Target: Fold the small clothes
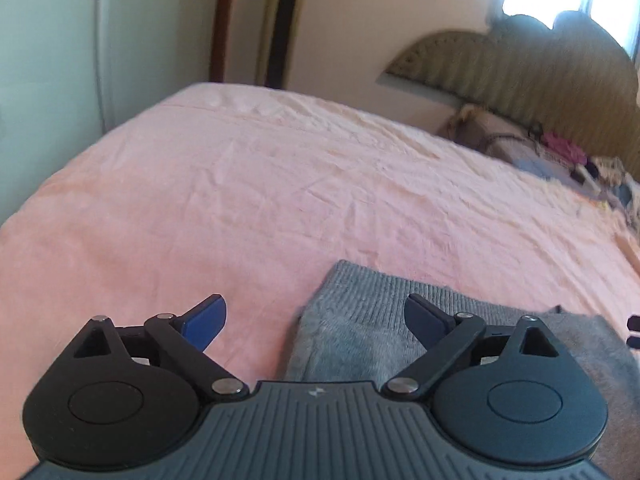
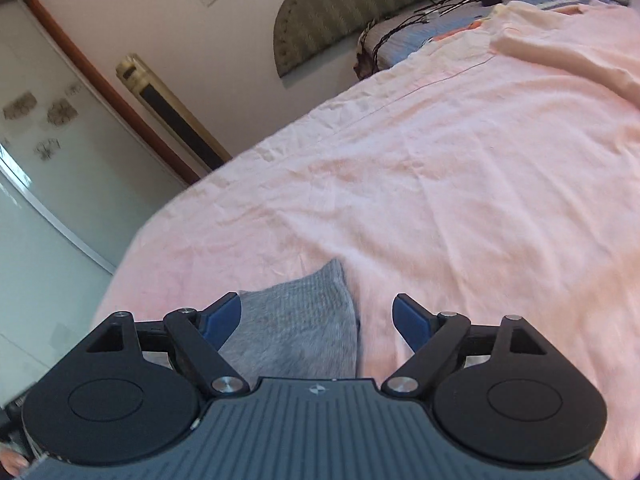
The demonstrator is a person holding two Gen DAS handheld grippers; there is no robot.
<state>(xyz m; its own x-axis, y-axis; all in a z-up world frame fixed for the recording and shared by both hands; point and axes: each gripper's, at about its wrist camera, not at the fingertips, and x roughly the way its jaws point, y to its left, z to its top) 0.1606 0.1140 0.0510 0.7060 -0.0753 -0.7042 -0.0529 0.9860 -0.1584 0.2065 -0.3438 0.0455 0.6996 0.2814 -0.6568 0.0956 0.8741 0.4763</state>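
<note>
Pink bedsheet (image 1: pixel 280 184), grey knit garment (image 1: pixel 352 332) beneath spread left gripper (image 1: pixel 316 322)

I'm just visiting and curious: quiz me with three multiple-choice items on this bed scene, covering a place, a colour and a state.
1. Where does the grey knit garment lie?
A. on the pink bedsheet
B. on the floor
C. on a chair

2. What colour are the fingertips of the left gripper?
A. red
B. blue
C. yellow

3. How do the jaws of the right gripper stand?
A. shut on the garment
B. shut on nothing
C. open

Key: 1 A, pink sheet surrounds the garment; 2 B, both tips show blue; 3 C, a wide gap parts the fingers, nothing pinched.
</note>
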